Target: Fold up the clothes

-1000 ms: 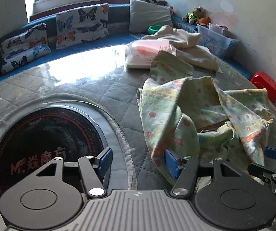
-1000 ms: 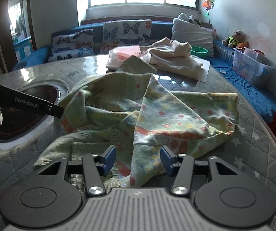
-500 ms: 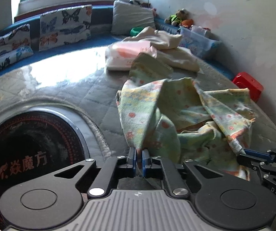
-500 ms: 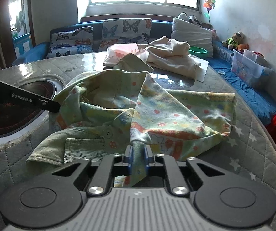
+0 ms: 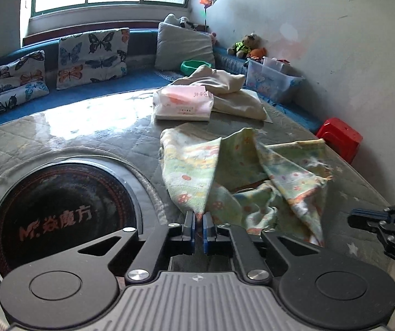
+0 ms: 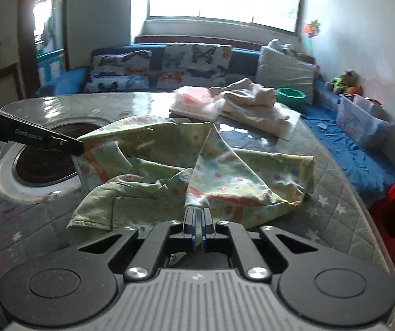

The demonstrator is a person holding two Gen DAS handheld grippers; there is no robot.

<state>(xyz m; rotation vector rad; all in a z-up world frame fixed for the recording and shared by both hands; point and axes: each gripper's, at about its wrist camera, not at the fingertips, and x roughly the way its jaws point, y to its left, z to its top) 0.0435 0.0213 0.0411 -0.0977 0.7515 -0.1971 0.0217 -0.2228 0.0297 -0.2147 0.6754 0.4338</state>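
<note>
A pale green printed garment (image 5: 241,176) lies crumpled on the quilted round table (image 5: 109,132). My left gripper (image 5: 199,223) is shut on a bunched corner of it, and the cloth rises taut from the blue pads. In the right wrist view the same garment (image 6: 225,171) spreads ahead, and my right gripper (image 6: 197,220) is shut on another pinched edge that is lifted off the table. The left gripper's black finger (image 6: 45,140) shows at the far left, holding the cloth there. The right gripper's fingers (image 5: 376,220) appear at the right edge of the left wrist view.
A dark round cooktop (image 5: 56,215) is set into the table at the left. At the far side lie a pink plastic bag (image 5: 183,104) and a cream garment (image 5: 230,91). Behind are a blue bench with butterfly cushions (image 5: 92,52), a clear storage box (image 5: 272,82) and a red stool (image 5: 338,138).
Both grippers went from open beside the garment to shut on its edges. Since then both have risen and pulled the pinched cloth up, stretching it.
</note>
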